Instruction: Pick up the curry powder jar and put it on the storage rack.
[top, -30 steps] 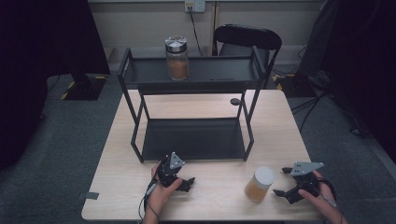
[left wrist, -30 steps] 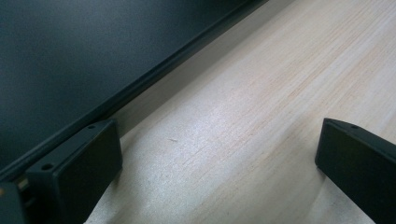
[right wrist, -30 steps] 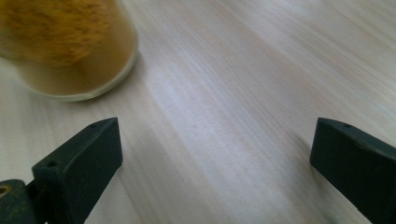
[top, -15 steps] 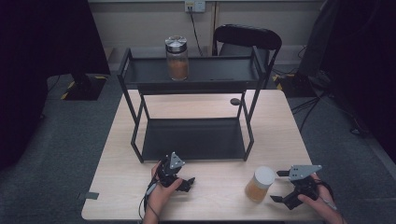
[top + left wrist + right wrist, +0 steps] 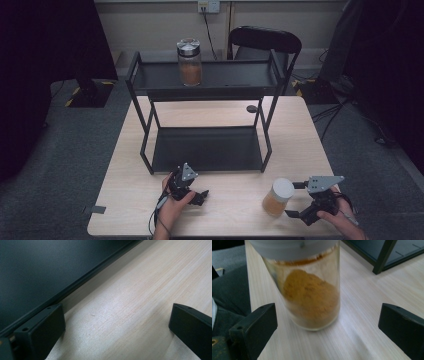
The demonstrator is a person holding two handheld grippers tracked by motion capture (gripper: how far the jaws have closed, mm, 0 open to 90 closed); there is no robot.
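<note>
A glass jar (image 5: 278,197) with a white lid and orange-yellow powder stands on the wooden table (image 5: 230,200) at the front right. My right gripper (image 5: 293,200) is open just right of it. In the right gripper view the jar (image 5: 310,292) stands between the wide-apart jaws of the right gripper (image 5: 327,325), a little ahead of them and untouched. My left gripper (image 5: 200,196) rests low at the front left, open and holding nothing. In the left gripper view the left gripper (image 5: 115,322) spans bare wood beside the rack's lower shelf (image 5: 37,272). A second, silver-lidded jar (image 5: 189,62) stands on the rack's top shelf.
The black two-tier rack (image 5: 260,77) takes up the table's middle and back. A small dark round thing (image 5: 251,108) lies by its right rear leg. A black chair (image 5: 265,40) stands behind the table. The table's front edge runs close under both hands.
My right gripper has crept slightly left and down toward the white-lidded jar. The left gripper and both jars have not moved.
</note>
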